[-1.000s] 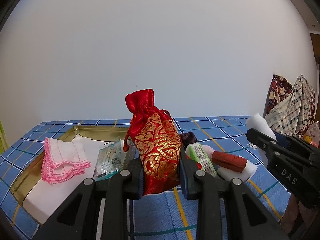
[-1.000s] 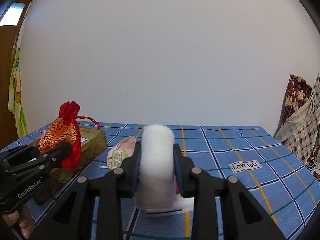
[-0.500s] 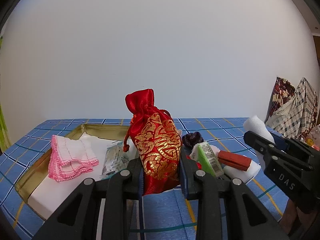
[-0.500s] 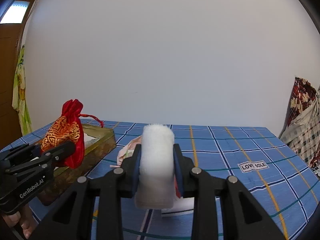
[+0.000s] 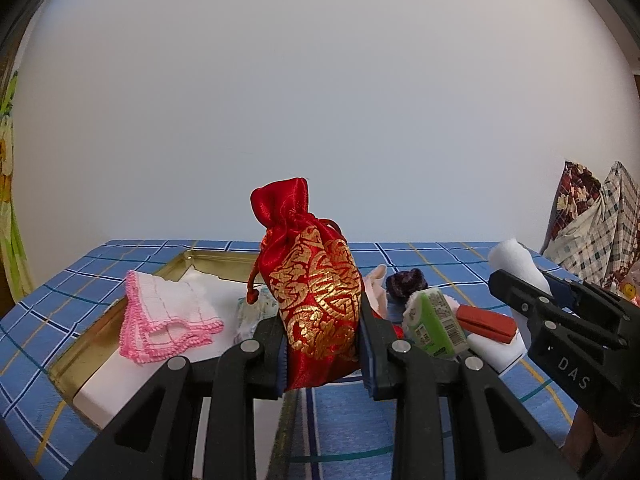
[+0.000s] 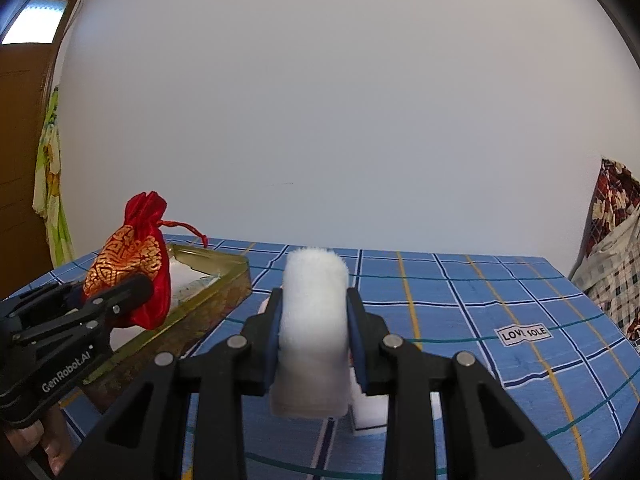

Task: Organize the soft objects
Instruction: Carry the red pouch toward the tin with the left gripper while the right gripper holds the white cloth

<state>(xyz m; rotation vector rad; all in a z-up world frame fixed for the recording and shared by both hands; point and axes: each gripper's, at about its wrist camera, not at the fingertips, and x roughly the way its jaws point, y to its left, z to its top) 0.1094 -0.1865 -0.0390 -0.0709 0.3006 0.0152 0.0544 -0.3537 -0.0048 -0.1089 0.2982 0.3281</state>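
- The left gripper (image 5: 323,354) is clamped on a red-and-gold drawstring pouch (image 5: 316,292); both pads press its lower sides, and the pouch stands upright between them, gathered neck on top.
- From the right wrist view the pouch (image 6: 132,266) hangs over the near end of the gold tray (image 6: 216,292); whether its bottom touches anything cannot be told.
- The right gripper (image 6: 314,338) is closed on a white fluffy roll (image 6: 312,320), held upright, its pads squeezing the roll's sides.
- In the left view that right gripper (image 5: 532,292) sits at the right, the roll's top showing above its fingers.
- Just behind the pouch, inside the tray (image 5: 80,356), lie a pink-edged white cloth (image 5: 168,320) on a white liner and a clear packet (image 5: 256,312).
- Right of the tray, on the blue checked tablecloth (image 5: 440,256), a small heap: a green packet (image 5: 434,322), a red block (image 5: 486,322), a dark purple bundle (image 5: 406,282) and pale cloth beneath.
- A "LOVE SOLE" label (image 6: 523,335) lies on the tablecloth toward its right edge.
- Patterned fabric (image 5: 592,232) is heaped beyond the right edge.
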